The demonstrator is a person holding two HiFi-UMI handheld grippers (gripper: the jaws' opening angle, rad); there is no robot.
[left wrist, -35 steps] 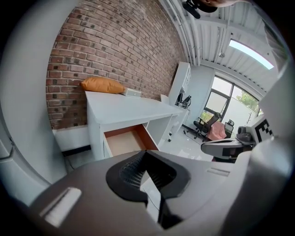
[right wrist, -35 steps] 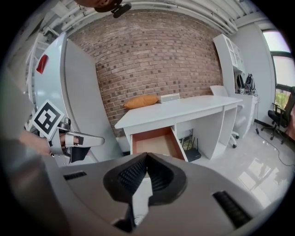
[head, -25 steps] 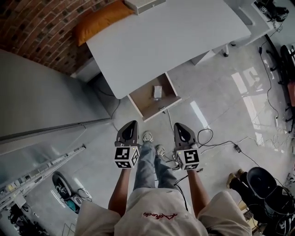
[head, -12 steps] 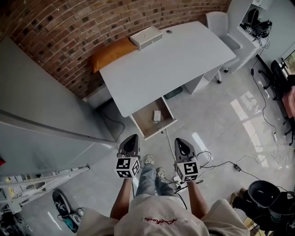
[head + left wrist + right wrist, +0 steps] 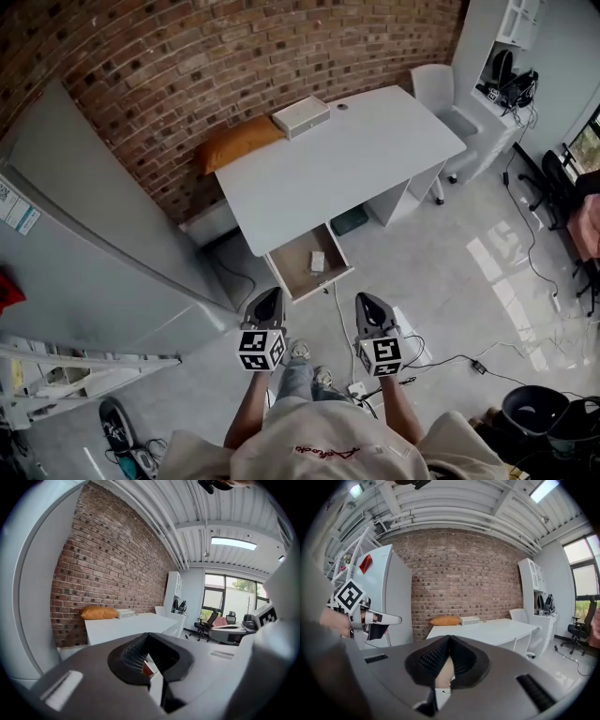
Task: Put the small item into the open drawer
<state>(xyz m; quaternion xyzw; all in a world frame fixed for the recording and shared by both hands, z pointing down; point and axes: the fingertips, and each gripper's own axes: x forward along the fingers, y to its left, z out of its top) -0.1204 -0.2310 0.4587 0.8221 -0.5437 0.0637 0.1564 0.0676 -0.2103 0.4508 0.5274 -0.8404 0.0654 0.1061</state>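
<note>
Right, both grippers hang at waist ht. L gripper (image 5: 267,293) has its jaws clenched w/ nothing btwn them; R gripper (image 5: 366,298) is pinched together too, also empty. Just ahead of the tips, btwn the two, sits the open drawer (image 5: 320,285) w/ the small item (image 5: 317,261) lying flat about mid-drawer. Beyond that is the desk (image 5: 337,159), bare but for a white box (image 5: 301,115) at its far edge. Placing looks done, so best approach: hold both tips clear of the drawer front, don't nudge it, and mind the floor cables (image 5: 441,339) beside the R gripper.
</note>
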